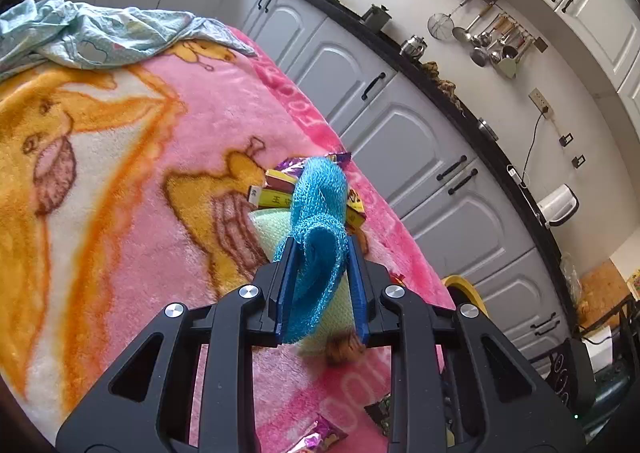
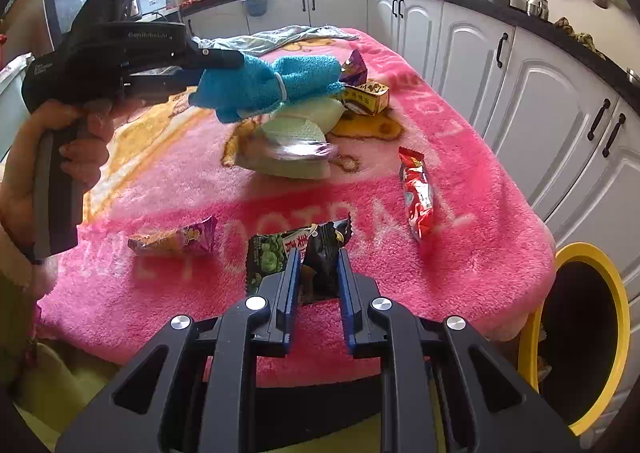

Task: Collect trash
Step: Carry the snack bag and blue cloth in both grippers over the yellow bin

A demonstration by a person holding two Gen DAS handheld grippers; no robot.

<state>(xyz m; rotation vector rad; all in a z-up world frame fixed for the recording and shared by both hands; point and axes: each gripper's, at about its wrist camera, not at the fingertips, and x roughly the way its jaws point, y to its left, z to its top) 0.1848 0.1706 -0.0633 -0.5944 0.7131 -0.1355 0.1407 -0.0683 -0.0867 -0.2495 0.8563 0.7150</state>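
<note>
My left gripper point(image 1: 320, 244) is shut on a blue mesh cloth point(image 1: 318, 193), which hangs from its fingers above the pink blanket point(image 1: 224, 125). Seen from the right wrist, that gripper point(image 2: 240, 60) is held in a hand at the left, and the blue cloth point(image 2: 276, 83) droops over a pale green cloth point(image 2: 298, 129). My right gripper point(image 2: 319, 255) is shut on a black and green snack wrapper point(image 2: 272, 257) near the table's front edge. A red wrapper point(image 2: 416, 193) and a purple and orange wrapper point(image 2: 176, 240) lie loose on the blanket point(image 2: 472, 157).
Yellow boxes point(image 2: 368, 95) and a purple wrapper point(image 2: 354, 65) lie behind the cloths. A yellow-rimmed bin point(image 2: 588, 333) stands beside the table's right corner. A light blue garment point(image 1: 92, 31) lies at the far end. White cabinets point(image 2: 520, 65) run along the right.
</note>
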